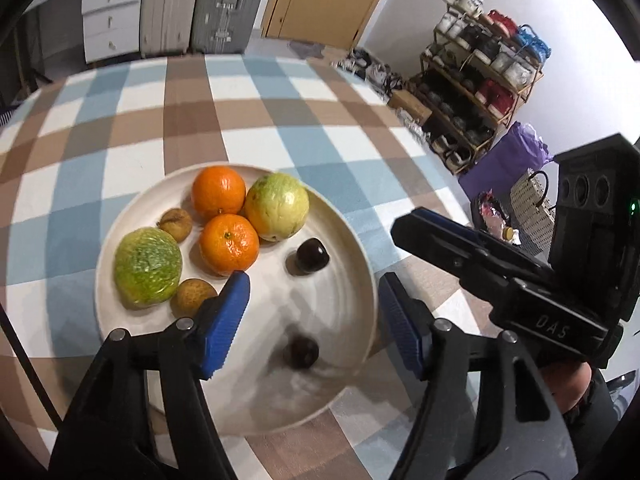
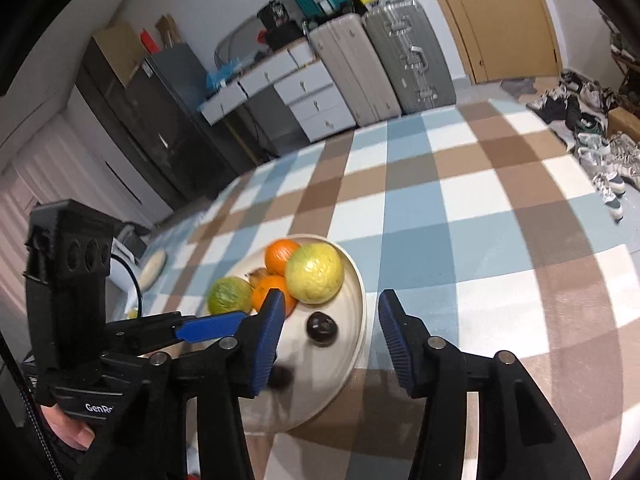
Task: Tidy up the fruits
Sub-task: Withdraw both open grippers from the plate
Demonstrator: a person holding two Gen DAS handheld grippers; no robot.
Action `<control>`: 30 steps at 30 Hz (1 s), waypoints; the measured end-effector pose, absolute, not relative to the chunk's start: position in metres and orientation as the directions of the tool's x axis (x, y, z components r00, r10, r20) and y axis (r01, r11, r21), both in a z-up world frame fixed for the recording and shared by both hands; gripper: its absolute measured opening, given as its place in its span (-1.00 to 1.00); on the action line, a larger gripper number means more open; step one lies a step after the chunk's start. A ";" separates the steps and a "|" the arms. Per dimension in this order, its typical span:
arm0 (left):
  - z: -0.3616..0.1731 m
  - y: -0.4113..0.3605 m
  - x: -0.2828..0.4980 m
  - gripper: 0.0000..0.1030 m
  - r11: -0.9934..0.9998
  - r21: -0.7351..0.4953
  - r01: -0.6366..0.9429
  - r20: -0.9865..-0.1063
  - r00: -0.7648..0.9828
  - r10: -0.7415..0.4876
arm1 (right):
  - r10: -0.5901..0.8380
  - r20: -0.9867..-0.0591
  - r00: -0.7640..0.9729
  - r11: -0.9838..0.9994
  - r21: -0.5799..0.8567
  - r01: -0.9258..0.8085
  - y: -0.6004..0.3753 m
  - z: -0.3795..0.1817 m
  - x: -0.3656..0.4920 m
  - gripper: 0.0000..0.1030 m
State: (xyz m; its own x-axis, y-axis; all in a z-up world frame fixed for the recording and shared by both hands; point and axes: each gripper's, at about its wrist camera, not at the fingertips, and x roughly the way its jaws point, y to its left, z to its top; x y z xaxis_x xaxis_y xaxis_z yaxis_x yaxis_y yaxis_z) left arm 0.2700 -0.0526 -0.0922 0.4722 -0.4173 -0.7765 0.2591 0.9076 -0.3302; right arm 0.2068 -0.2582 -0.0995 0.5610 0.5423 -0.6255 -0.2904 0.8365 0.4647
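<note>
Checked cloth (image 1: pixel 280 92); plate (image 1: pixel 352 240) w/ oranges (image 1: pixel 229 243), guavas (image 1: pixel 277 207), 2 dark fruits (image 1: pixel 311 257).

Left tool (image 1: pixel 314 300) jaws wide apart, empty; right tool (image 2: pixel 330 318) likewise, just beside it.

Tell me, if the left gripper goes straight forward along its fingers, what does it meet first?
Probably the near dark fruit, which lies on the plate between the open fingers of the left gripper. It looks blurred, so its exact depth is unclear; the bare plate floor may come first.
</note>
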 end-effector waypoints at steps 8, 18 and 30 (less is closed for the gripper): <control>-0.058 -0.046 0.218 0.44 0.938 -0.243 0.246 -0.741 0.577 -0.343 | 0.511 -0.605 0.611 0.856 0.426 -0.293 -0.266 -0.074 0.164 0.24; -0.018 -0.030 0.133 0.64 0.977 -0.135 0.166 -0.664 0.716 -0.214 | 0.478 -0.553 0.682 0.874 0.377 -0.307 -0.263 -0.046 0.103 0.69; -0.011 -0.001 0.057 0.97 0.993 -0.098 0.073 -0.621 0.775 -0.118 | 0.502 -0.529 0.684 0.858 0.402 -0.319 -0.256 -0.034 0.043 0.92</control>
State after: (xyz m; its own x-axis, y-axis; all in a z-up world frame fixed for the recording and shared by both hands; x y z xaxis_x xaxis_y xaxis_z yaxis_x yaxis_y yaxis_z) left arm 0.0568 -0.0010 -0.0114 0.7748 -0.1179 -0.6212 0.0727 0.9926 -0.0976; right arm 0.0430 -0.2557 -0.0342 0.6843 0.5019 -0.5290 -0.3187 0.8583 0.4021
